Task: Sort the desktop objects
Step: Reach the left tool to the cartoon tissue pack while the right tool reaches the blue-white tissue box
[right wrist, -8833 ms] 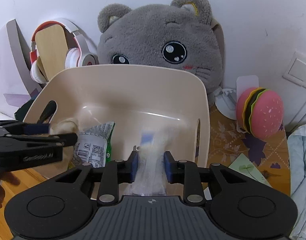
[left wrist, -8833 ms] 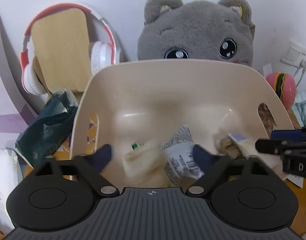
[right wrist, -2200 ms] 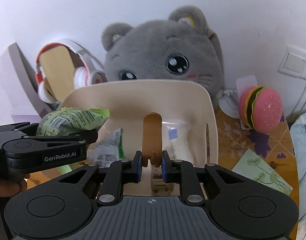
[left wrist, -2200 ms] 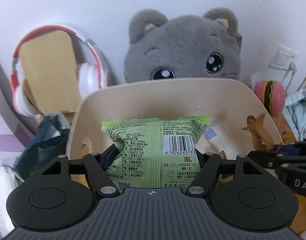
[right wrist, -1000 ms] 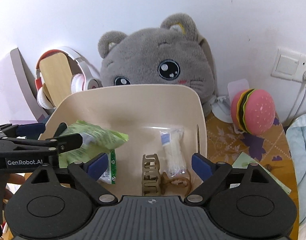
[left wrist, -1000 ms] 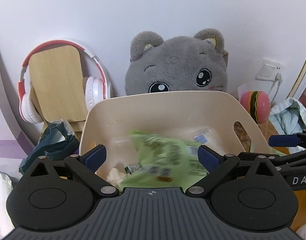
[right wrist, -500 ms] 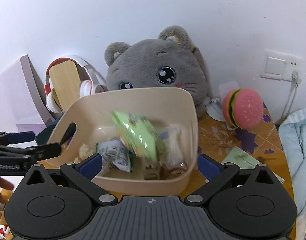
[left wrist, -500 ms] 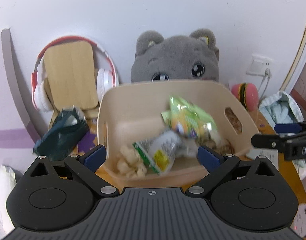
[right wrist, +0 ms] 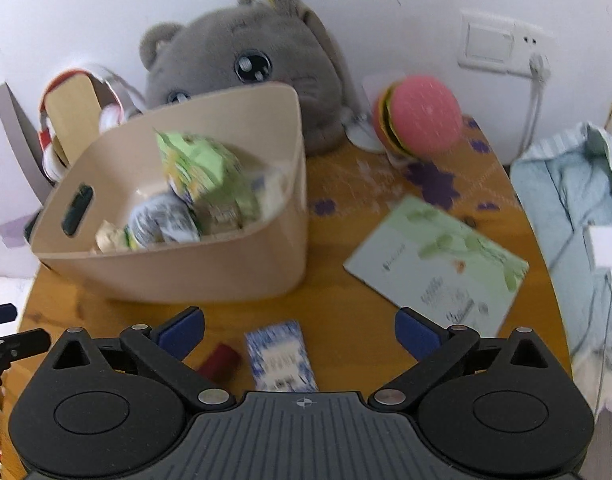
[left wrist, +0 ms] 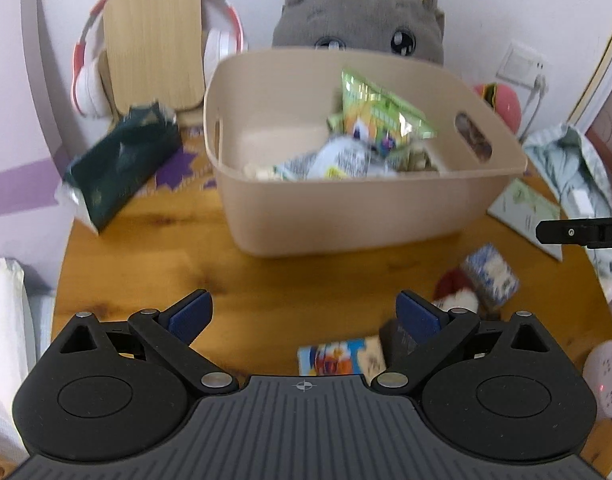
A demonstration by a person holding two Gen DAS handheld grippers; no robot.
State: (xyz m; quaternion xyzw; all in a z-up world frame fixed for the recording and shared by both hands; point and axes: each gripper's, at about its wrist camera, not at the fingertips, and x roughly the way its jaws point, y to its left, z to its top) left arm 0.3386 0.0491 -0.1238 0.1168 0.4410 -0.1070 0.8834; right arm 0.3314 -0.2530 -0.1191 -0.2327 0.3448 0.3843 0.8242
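Note:
A beige bin (left wrist: 357, 216) (right wrist: 210, 268) stands on the round wooden table with a green snack bag (left wrist: 379, 114) (right wrist: 204, 168) on top of other packets inside. My left gripper (left wrist: 304, 314) is open and empty, well in front of the bin. Near its right finger lie a blue-and-orange packet (left wrist: 339, 356), a blue-and-white packet (left wrist: 491, 276) and a small red item (left wrist: 451, 284). My right gripper (right wrist: 300, 330) is open and empty too. The blue-and-white packet (right wrist: 280, 356) and the red item (right wrist: 220, 362) lie between its fingers on the table.
A grey plush cat (right wrist: 250, 64) sits behind the bin. A green leaflet (right wrist: 437, 256) and a pink burger toy (right wrist: 421, 116) are to its right. Red-and-white headphones on a wooden stand (left wrist: 154, 40) and a dark green bag (left wrist: 118, 168) are left. Pale blue cloth (right wrist: 577, 216) hangs at the right edge.
Both grippers have pulled back from the bin and tilted down, so the table front and its loose packets now show. The green snack bag lies in the bin.

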